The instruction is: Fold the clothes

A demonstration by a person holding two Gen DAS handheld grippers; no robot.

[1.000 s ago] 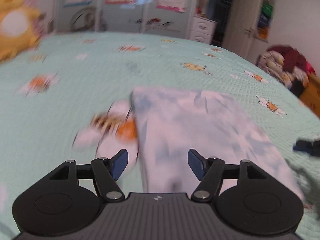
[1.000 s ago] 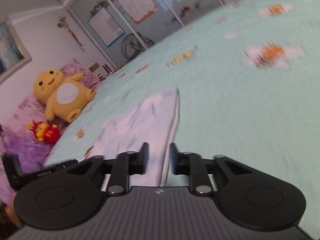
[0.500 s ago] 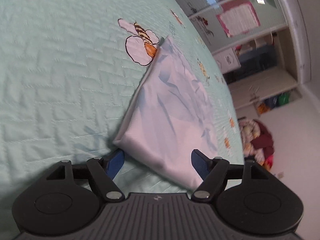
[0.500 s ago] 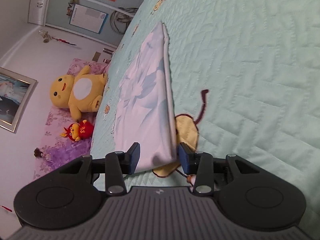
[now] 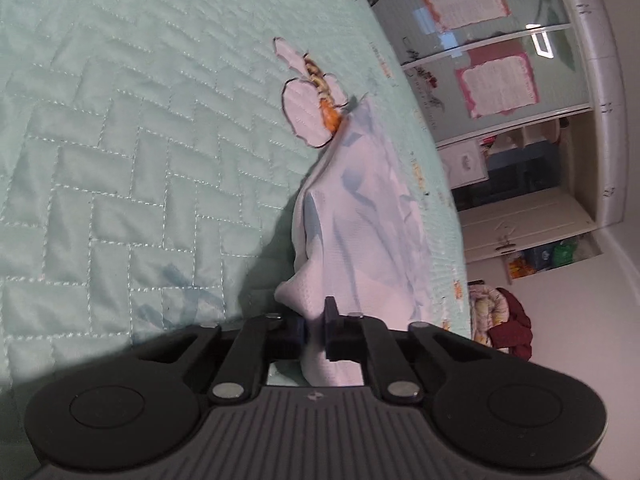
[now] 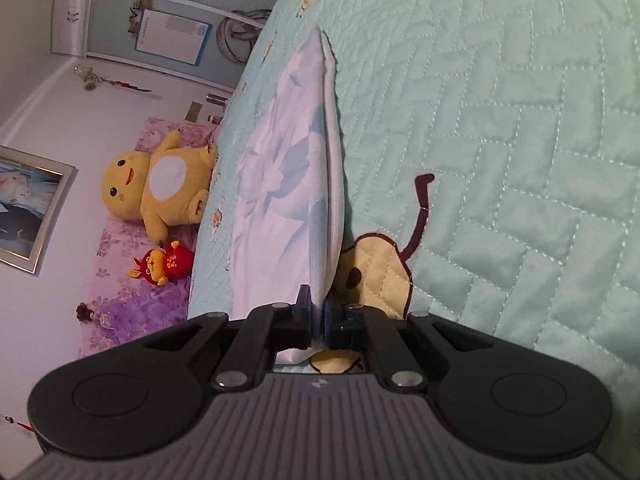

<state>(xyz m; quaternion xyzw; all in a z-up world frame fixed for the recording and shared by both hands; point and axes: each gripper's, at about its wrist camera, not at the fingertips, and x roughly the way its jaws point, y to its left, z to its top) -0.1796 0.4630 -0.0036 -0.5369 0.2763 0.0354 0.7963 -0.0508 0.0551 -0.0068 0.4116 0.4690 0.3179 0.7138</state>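
Both grippers just clamped: left gripper (image 5: pixel 314 330) & right gripper (image 6: pixel 318 320) now pinching the pale garment (image 5: pixel 360 216) w/ near corners gathered, so next fold can prob start

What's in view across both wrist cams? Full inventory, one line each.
garment: 1, white with pale blue print, lying folded on the bed, near corners pinched by both grippers
quilt: 1, mint green with bee patches, covers the bed
yellow plush: 1, yellow with white belly, on purple floral cover beside the bed
red plush: 1, red and yellow, below the yellow plush in the right wrist view
posters: several, pink- and blue-bordered, on glass doors
clothes pile: 1, dark red and mixed, by the far wall
left gripper: 1, black, shut on garment
right gripper: 1, black, shut on garment
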